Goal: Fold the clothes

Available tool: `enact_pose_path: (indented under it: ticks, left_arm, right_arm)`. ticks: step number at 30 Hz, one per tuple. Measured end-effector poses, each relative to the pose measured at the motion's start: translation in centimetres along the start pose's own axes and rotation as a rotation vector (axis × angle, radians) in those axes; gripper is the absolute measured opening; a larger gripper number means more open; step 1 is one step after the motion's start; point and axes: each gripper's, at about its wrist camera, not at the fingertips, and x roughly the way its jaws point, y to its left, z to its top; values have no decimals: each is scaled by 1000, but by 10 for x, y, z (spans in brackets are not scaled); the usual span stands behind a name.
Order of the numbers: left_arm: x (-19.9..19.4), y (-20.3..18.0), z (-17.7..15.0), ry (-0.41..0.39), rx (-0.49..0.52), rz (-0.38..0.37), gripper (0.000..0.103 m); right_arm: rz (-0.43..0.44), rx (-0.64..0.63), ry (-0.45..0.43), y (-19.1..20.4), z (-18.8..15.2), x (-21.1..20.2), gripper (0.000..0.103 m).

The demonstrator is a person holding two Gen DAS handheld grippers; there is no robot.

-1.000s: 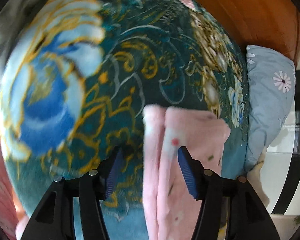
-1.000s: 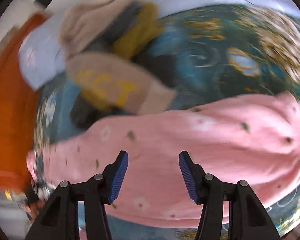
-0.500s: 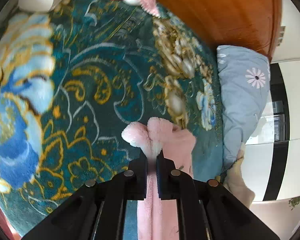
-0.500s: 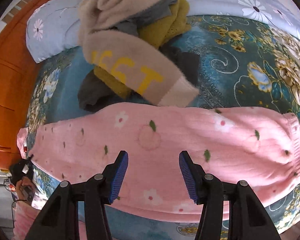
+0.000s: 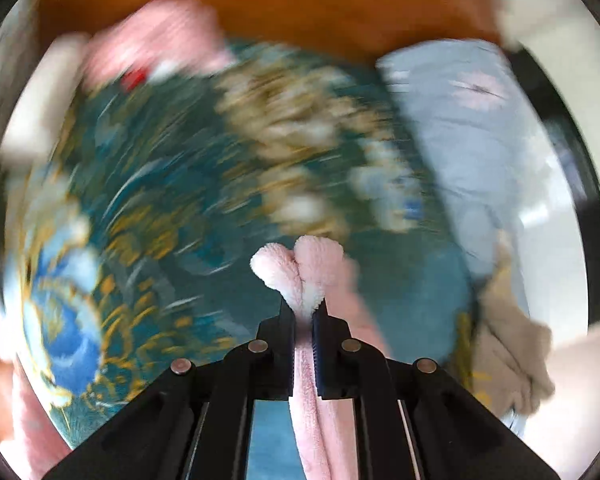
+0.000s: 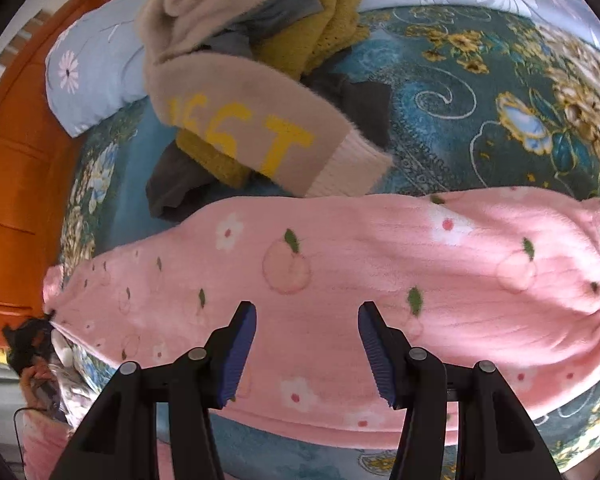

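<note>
My left gripper (image 5: 303,312) is clenched on a bunched fold of the pink fleece garment (image 5: 300,268); the fluffy edge puffs out above the jaws at the lower centre of the left wrist view, and the rest of the cloth trails down between them toward the bottom edge. Behind it the teal floral bedspread (image 5: 172,184) is smeared with blur, with a pale blue pillow (image 5: 460,120) at the upper right and orange wood (image 5: 300,4) across the top.

My right gripper (image 6: 308,344) is released, its blue-padded jaws standing apart with nothing between them, hanging over the pink fleece garment (image 6: 340,272). In that view the garment lies stretched across the bed from lower left to right, printed with peaches, leaves and white flowers. Just above it, in the upper centre, sits a heap of other clothes: a beige sweater (image 6: 236,96) with yellow letters on top, a mustard knit (image 6: 320,28) and a dark grey piece (image 6: 172,188) beneath. The sweater's ribbed cuff touches the pink garment's upper edge.
</note>
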Motion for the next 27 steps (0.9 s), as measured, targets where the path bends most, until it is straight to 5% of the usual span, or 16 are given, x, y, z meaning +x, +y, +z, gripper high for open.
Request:
enact_pose_path:
  ticks: [6, 10, 16, 22, 24, 26, 27]
  left_arm:
    - [-67, -145, -40, -64, 361, -294, 7]
    - [-51, -204, -118, 91, 513, -458, 8]
    - [52, -201, -254, 512, 440, -329, 8]
    - [81, -199, -292, 637, 445, -211, 9]
    - [79, -196, -287, 651, 407, -223, 19]
    - [77, -191, -281, 665, 359, -238, 47]
    - [77, -185, -279, 671, 319, -248, 50]
  right_arm:
    - [61, 56, -14, -21, 6, 8, 57]
    - [101, 122, -23, -41, 10, 11, 57]
    - [117, 187, -6, -71, 4, 18, 57]
    - [130, 206, -13, -86, -5, 17, 57]
    - [151, 210, -7, -84, -6, 21, 57]
    - [191, 193, 2, -72, -5, 25, 57]
    - [219, 163, 7, -61, -3, 27, 57]
